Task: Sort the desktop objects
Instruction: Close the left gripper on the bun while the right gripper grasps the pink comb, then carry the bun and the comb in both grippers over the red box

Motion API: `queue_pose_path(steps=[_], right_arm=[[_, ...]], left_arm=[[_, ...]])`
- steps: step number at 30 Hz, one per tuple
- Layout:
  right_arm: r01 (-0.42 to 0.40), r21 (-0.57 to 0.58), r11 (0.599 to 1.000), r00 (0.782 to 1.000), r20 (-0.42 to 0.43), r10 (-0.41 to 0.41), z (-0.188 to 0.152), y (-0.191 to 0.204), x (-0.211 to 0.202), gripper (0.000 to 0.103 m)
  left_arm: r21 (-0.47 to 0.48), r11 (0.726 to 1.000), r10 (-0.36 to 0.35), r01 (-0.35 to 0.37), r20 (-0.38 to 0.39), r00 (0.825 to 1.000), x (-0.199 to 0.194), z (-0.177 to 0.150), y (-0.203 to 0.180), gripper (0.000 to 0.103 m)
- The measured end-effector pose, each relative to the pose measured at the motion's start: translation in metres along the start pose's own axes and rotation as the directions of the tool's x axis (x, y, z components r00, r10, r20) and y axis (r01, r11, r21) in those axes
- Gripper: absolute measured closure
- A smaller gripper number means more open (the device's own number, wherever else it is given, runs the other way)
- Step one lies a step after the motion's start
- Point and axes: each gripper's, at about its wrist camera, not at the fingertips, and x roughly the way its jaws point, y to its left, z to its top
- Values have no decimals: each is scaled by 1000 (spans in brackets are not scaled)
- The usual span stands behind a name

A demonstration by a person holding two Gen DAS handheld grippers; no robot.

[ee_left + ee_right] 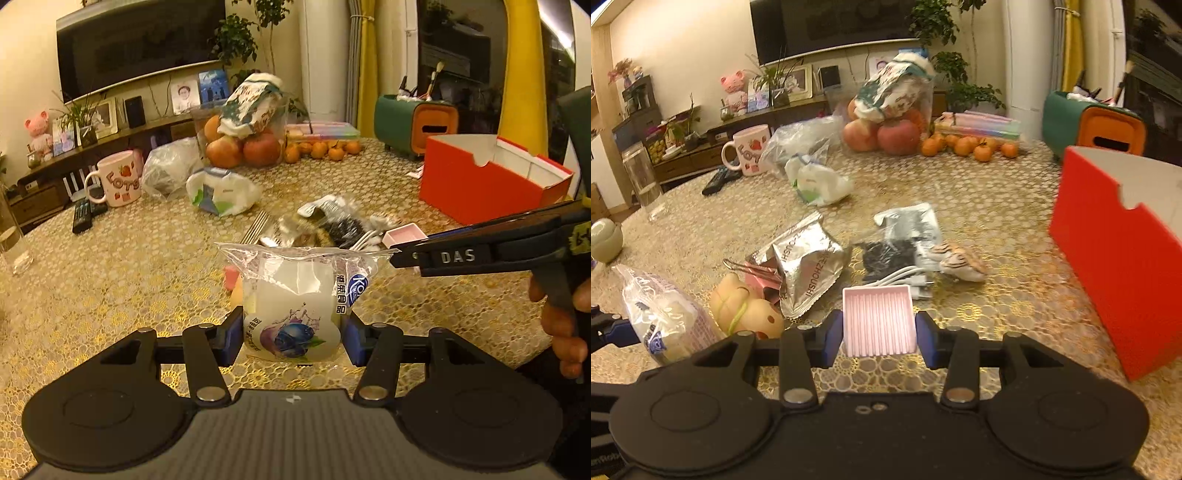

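Jelly packet (295,306), a clear plastic wrapper with a blueberry picture on the cup inside, sits clamped between the blue pads (231,341) of the left gripper (291,341), which has narrowed onto it; the packet's crinkled top seal stands above the pads and its base is clear of the worktop (110,295). In the right wrist view the same packet shows at the lower left edge, with one blue pad against it.

Pink tray (878,321), a small ribbed square dish, is pinched between the pads of the right gripper (879,334), its jaws narrow and both side walls of the tray touching the pads (the tray tilts up toward the camera, so its inside faces the lens). From the left wrist view the right gripper comes in from the right side as a dark bar marked DAS, with the person's fingers (565,332) wrapped round its handle and the pink tray at its tip.

Beyond the tray on the gold-patterned worktop lie a silver foil pouch (809,266), a pink binder clip (759,277) just beside it, a peach-coloured rubber toy (746,306), a dark packet (886,254) with white cable, and a striped tiger figure (960,260). An open red box (1115,258) stands at the right, near the tray but apart from it.
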Motion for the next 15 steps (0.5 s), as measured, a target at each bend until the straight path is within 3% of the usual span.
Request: queue_pose_path(steps=[15], right_arm=[[42, 52, 998, 997, 58, -45, 2, -31, -98, 62]], left_arm=[[38, 994, -102, 101, 0, 995, -34, 36, -46, 51]])
